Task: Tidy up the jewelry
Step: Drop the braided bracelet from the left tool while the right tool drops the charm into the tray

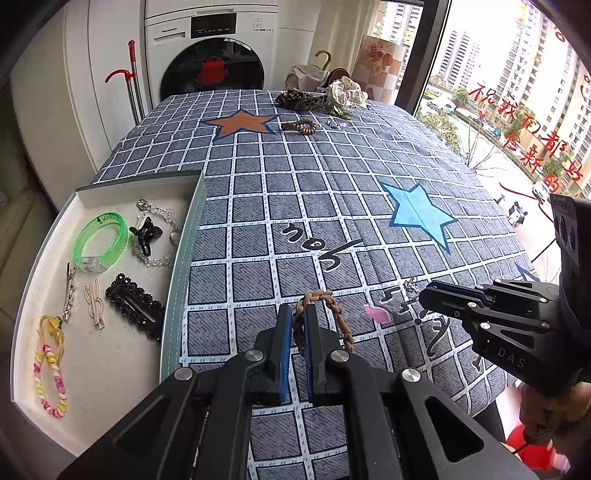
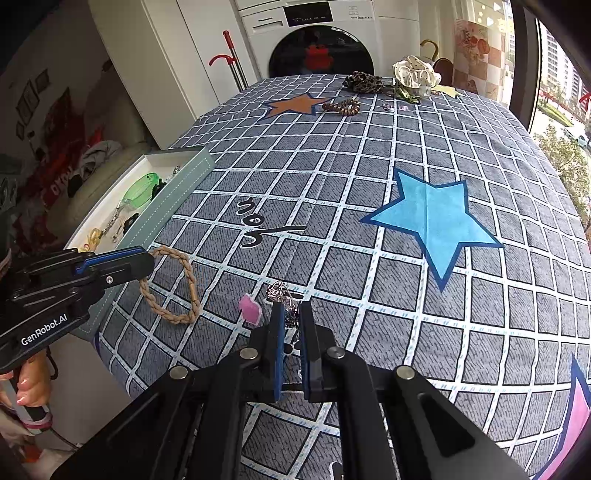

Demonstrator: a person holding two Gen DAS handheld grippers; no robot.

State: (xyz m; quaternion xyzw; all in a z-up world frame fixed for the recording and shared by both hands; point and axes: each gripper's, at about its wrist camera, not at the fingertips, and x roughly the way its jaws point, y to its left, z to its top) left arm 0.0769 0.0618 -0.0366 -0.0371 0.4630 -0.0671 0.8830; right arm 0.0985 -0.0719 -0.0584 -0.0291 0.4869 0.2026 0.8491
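The left tool (image 1: 298, 314) is gripping a braided bracelet (image 2: 170, 284), while the right tool (image 2: 291, 314) is pinching a silver chain (image 2: 281, 293) with a pink charm (image 2: 249, 308).

On a blue checked tablecloth (image 2: 369, 177), the right gripper (image 2: 291, 314) at 6 o'clock pinches a silver chain trinket (image 2: 277, 290), a pink charm (image 2: 249, 307) hanging just left of its fingers. At 9 o'clock, the left gripper (image 2: 146, 260) holds a braided tan bracelet (image 2: 173, 286) by its rim. A white tray (image 2: 110, 192) with a green bangle (image 2: 142, 192) sits at 10 o'clock. Scrunchies (image 2: 413, 75) lie toward 12 o'clock, before a washing machine (image 2: 317, 33).
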